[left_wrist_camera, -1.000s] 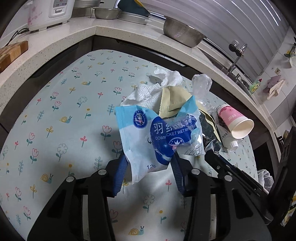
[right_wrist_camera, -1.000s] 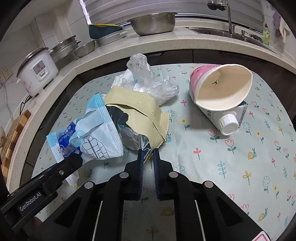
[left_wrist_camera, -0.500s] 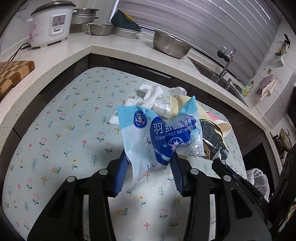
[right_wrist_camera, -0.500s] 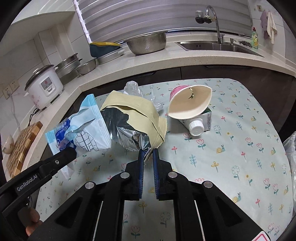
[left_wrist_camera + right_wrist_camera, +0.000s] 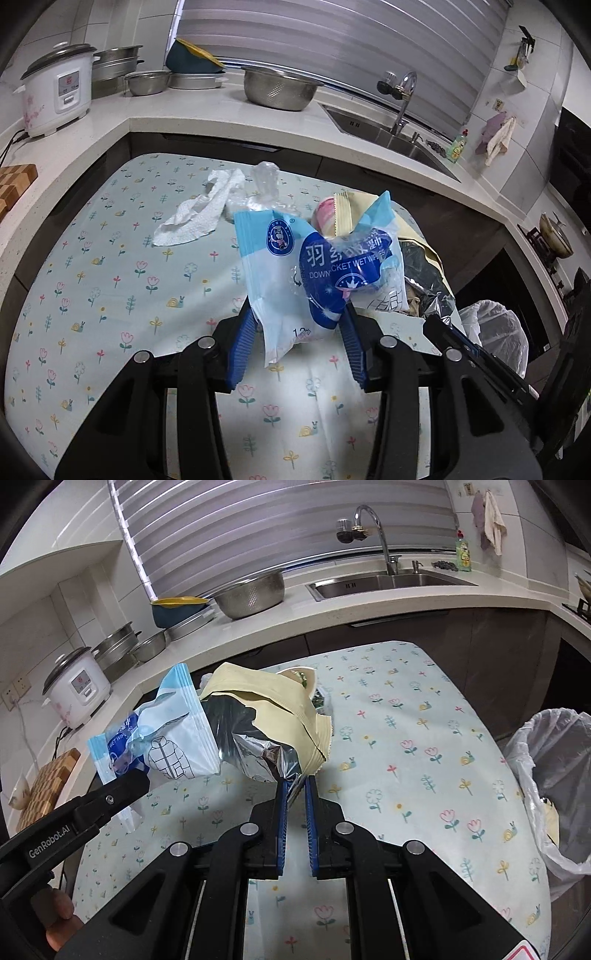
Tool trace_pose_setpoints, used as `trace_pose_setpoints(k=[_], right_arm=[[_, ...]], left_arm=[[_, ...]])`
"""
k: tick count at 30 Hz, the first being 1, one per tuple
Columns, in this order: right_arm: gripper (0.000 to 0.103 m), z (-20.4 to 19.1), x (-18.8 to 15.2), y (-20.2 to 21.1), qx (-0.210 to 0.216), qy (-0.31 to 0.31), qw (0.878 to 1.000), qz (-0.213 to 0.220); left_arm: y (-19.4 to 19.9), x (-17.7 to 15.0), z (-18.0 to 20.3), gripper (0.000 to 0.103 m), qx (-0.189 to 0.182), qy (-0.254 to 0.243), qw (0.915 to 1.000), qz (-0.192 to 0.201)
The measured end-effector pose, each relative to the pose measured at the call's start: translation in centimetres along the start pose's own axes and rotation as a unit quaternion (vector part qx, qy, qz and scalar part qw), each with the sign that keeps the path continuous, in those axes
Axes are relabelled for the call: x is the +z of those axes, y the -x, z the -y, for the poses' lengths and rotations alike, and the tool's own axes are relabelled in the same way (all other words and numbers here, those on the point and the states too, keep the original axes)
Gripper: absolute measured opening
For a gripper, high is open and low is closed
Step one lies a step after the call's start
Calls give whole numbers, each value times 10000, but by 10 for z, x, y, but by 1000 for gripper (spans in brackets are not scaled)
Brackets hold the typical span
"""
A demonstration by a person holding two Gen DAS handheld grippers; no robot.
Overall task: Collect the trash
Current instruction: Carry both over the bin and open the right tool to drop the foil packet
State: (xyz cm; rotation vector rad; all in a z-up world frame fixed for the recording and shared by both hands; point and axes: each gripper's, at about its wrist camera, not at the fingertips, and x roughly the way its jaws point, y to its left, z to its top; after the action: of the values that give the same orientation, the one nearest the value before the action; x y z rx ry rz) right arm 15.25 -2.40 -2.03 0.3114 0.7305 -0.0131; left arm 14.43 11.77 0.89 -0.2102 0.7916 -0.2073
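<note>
1. My left gripper (image 5: 297,334) is clamped on the wet-wipes pack (image 5: 314,266), held clear above the table (image 5: 92,295).
2. My right gripper (image 5: 294,786) pinches the foil snack bag (image 5: 266,734) at its edge.
3. Both hang free for carrying to the bin (image 5: 554,775), I judge.

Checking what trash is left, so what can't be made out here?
- Pink cup: left wrist view, mostly behind the wet-wipes pack.
- Bin bag contents: right wrist view, cut off by the edge.
- Snack wrapper print: faces away.
</note>
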Motion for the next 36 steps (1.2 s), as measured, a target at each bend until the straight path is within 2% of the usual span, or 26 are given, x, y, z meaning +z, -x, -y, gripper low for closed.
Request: trace_pose_setpoints(k=[16, 28, 36], right_arm=[[9, 113, -7, 52, -621, -811, 9941, 363], [7, 191, -22, 83, -1095, -1377, 9832, 478], [5, 236, -32, 94, -1357, -1738, 9740, 518]], left_arm=[[-12, -25, 114, 42, -386, -908, 9949, -220], [-29, -50, 193, 42, -708, -1533, 9846, -459], [-42, -65, 232, 42, -827, -1875, 9768, -620]])
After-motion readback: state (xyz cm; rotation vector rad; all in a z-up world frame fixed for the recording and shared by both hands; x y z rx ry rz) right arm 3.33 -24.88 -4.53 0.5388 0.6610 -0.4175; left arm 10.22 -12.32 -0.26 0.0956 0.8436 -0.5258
